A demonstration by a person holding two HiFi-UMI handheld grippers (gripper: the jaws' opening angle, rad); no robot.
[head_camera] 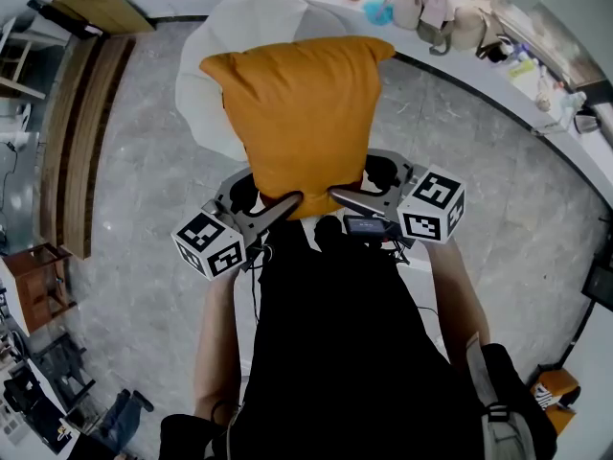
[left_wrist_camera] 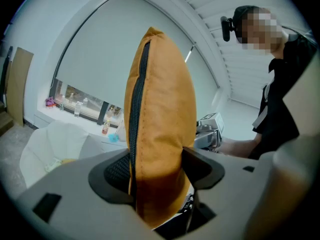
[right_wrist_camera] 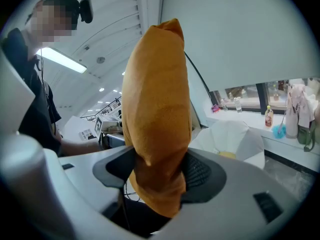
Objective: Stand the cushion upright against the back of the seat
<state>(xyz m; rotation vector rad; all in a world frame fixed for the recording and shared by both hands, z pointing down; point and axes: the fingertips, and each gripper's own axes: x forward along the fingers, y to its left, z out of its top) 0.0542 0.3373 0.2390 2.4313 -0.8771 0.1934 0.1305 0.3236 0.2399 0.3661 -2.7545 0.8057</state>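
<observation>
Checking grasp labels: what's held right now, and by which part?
The orange cushion: left hand-held gripper and right hand-held gripper each clamp its lower end, one on either side.

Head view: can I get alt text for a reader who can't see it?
An orange cushion is held upright by its lower edge, the left gripper and right gripper each clamped on it. A white seat shows behind it, on grey floor.
</observation>
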